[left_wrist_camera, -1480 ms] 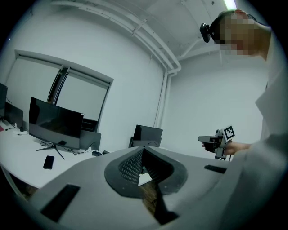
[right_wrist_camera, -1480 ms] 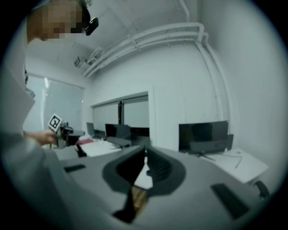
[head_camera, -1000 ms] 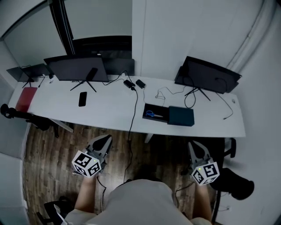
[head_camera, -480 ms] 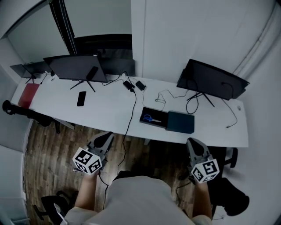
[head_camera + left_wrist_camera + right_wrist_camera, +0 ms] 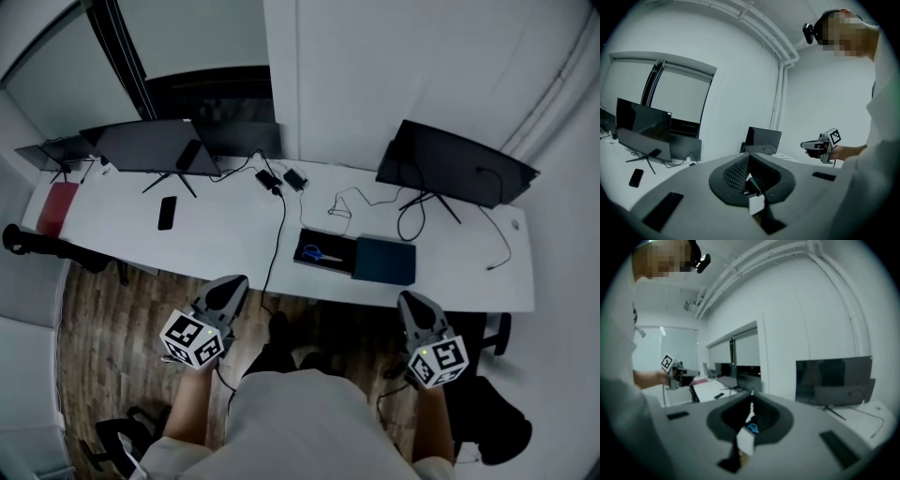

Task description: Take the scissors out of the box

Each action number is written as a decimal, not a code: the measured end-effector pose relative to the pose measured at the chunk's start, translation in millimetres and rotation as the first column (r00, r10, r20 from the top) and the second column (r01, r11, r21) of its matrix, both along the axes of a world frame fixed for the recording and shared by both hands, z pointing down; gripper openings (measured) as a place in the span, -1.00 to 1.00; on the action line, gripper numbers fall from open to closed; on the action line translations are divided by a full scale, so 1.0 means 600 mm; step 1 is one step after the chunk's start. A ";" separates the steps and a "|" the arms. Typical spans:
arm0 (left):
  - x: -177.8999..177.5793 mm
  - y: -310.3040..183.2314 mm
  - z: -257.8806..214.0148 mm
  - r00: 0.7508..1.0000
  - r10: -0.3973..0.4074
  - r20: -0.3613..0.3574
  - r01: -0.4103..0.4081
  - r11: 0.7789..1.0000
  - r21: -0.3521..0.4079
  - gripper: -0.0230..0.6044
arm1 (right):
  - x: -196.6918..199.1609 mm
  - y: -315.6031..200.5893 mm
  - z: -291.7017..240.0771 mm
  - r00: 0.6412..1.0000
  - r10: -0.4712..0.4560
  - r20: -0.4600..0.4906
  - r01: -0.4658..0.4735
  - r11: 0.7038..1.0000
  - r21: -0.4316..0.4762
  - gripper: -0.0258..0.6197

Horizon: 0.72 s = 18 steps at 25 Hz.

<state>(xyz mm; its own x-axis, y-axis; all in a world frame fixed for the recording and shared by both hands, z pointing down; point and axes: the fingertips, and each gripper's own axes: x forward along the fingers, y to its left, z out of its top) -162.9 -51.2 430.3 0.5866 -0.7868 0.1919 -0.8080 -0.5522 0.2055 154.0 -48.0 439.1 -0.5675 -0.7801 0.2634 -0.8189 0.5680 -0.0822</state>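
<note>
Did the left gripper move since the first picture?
Yes. The left gripper has moved forward, toward the white table: a clear gap showed between its tips and the table's front edge before; now they almost reach it.

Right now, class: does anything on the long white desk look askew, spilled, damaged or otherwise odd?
Nothing spilled or broken. The shallow black box lies open, blue-handled scissors inside, its dark teal lid off beside it. One black cable trails over the white desk's front edge.
</note>
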 end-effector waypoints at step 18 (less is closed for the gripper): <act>0.004 -0.215 0.108 0.961 0.237 0.141 -0.229 0.971 -0.071 -0.82 | -0.061 -0.114 0.054 0.986 0.159 -0.044 -0.162 0.983 -0.085 -0.81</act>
